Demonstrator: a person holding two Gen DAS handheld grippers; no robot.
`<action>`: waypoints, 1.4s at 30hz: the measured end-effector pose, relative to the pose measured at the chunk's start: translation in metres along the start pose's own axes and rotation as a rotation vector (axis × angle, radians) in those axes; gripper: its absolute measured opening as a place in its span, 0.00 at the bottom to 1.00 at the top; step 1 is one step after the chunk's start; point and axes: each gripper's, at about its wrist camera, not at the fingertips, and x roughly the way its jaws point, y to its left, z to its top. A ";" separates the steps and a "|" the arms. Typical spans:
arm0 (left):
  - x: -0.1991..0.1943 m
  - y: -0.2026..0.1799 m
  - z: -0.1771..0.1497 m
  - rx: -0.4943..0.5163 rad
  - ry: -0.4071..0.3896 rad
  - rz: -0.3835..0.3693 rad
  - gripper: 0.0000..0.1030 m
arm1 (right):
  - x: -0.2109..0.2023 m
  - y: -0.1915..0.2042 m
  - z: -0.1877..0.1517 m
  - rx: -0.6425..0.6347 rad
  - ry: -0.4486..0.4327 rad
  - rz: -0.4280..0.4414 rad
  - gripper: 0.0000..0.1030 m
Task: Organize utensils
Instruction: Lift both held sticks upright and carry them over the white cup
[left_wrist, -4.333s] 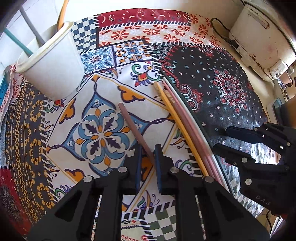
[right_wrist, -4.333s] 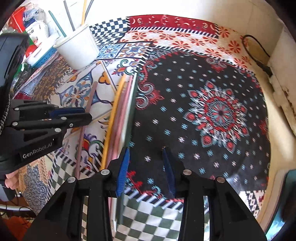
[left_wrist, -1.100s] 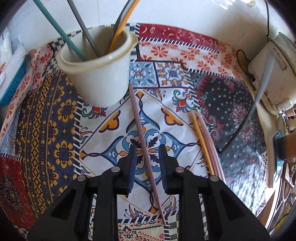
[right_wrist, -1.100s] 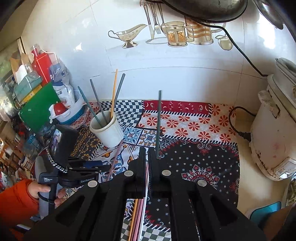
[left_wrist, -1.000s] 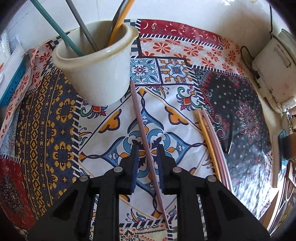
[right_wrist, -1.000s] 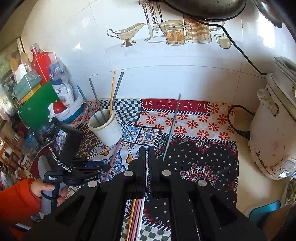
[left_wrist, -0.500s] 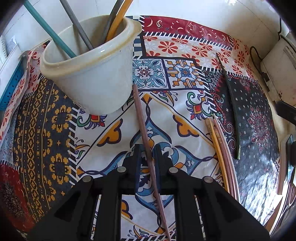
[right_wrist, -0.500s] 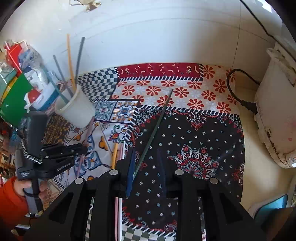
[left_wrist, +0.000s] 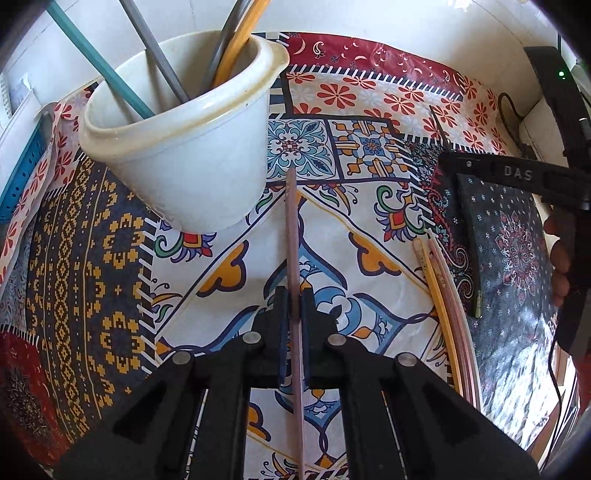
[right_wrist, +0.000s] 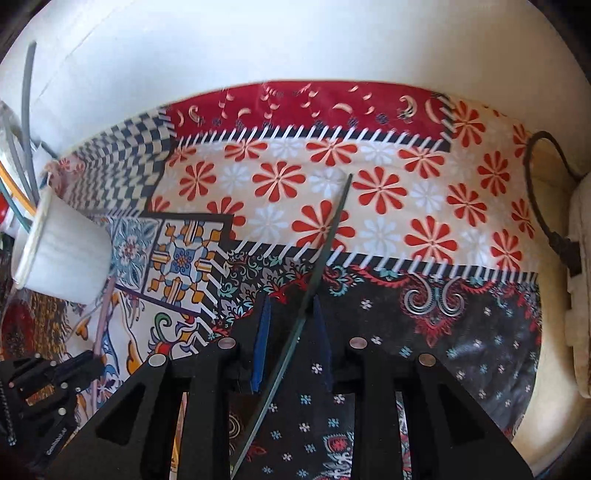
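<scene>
My left gripper (left_wrist: 293, 295) is shut on a pink chopstick (left_wrist: 291, 229) that lies on the patterned cloth, pads pressing both its sides. Its far tip points at the white cup (left_wrist: 199, 162), which holds several chopsticks. My right gripper (right_wrist: 291, 321) hangs low over the dark part of the cloth, jaws a little apart. A dark green chopstick (right_wrist: 328, 236) runs slantwise between them, and neither pad presses on it. The left wrist view shows that green chopstick (left_wrist: 474, 280) flat on the cloth under the right gripper (left_wrist: 448, 160). An orange and pink bundle of chopsticks (left_wrist: 443, 314) lies beside it.
The cup (right_wrist: 62, 251) stands at the cloth's far left. A white appliance (right_wrist: 580, 258) with a black cord (right_wrist: 535, 184) borders the right side. A white wall closes the back. A blue basket (left_wrist: 18, 177) sits left of the cup.
The left jaws closed onto the pink chopstick. The right gripper came down from high up, its jaws parted, and the green chopstick dropped from upright to flat on the cloth.
</scene>
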 end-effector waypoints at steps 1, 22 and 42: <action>0.000 0.001 -0.001 -0.012 -0.003 -0.005 0.04 | 0.000 0.003 0.001 -0.012 -0.005 -0.011 0.22; -0.072 0.003 -0.015 -0.041 -0.136 -0.046 0.04 | -0.048 -0.014 -0.030 0.049 -0.116 0.089 0.05; -0.187 0.019 -0.005 -0.105 -0.409 -0.044 0.04 | -0.184 0.044 -0.032 -0.076 -0.445 0.218 0.05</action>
